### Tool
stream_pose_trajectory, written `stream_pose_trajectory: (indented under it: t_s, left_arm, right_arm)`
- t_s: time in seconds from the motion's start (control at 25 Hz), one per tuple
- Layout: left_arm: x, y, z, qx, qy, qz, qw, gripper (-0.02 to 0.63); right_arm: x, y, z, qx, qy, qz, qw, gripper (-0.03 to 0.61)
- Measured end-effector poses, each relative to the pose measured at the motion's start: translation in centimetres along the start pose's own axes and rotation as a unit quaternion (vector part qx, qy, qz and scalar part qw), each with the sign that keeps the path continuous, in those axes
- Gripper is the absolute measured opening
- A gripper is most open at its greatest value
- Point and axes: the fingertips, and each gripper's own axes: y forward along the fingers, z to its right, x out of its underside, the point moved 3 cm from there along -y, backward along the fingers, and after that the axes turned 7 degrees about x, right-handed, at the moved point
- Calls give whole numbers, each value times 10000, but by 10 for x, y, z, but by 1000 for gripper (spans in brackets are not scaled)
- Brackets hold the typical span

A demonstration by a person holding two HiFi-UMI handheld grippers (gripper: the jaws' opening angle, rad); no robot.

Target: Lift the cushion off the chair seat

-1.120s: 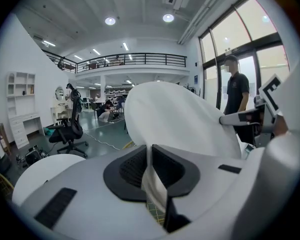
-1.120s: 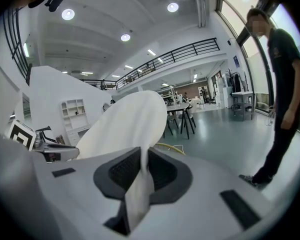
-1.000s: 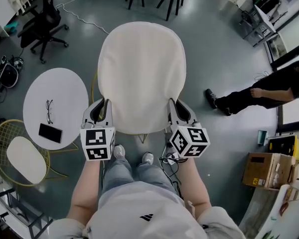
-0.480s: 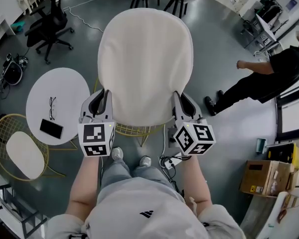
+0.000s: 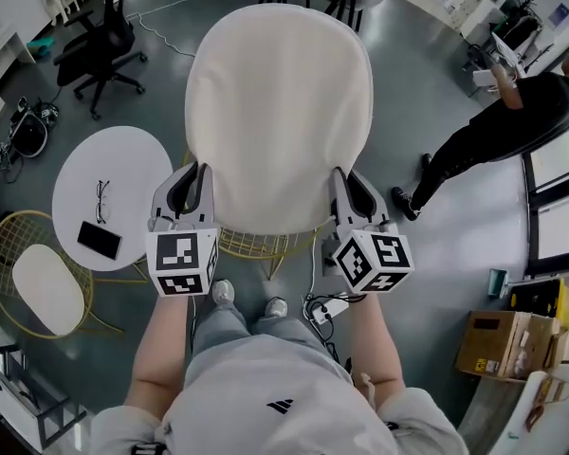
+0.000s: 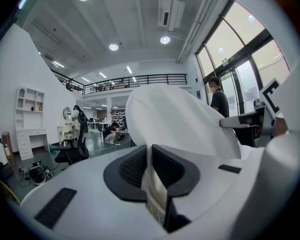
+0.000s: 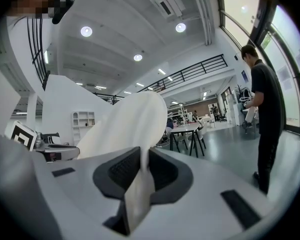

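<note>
The cream cushion (image 5: 277, 112) is held up between the two grippers and reaches forward from them. The yellow wire chair (image 5: 256, 245) shows below, between them. The left gripper (image 5: 192, 186) is narrow, pinching the cushion's near left edge. The right gripper (image 5: 353, 190) pinches the near right edge, and its jaws are opening slightly with the fabric between them.

Open office: swivel chair (image 5: 93, 44), tables (image 7: 186, 128), mezzanine railing (image 6: 140, 79).

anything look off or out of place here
Only the cushion: it hangs above the wire chair, pinched at its near edge by the left gripper and the right gripper; the right's jaws are opening round the fabric. Nothing spilled or damaged.
</note>
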Motion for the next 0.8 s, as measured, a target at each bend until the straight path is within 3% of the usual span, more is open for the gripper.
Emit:
stream_pose_trajectory:
  t_s: [0.8]
  left_arm:
    - [-4, -1, 0, 56, 36, 87, 9999, 44]
  right_arm:
    - [-1, -2, 0, -4, -12, 76, 10000, 67]
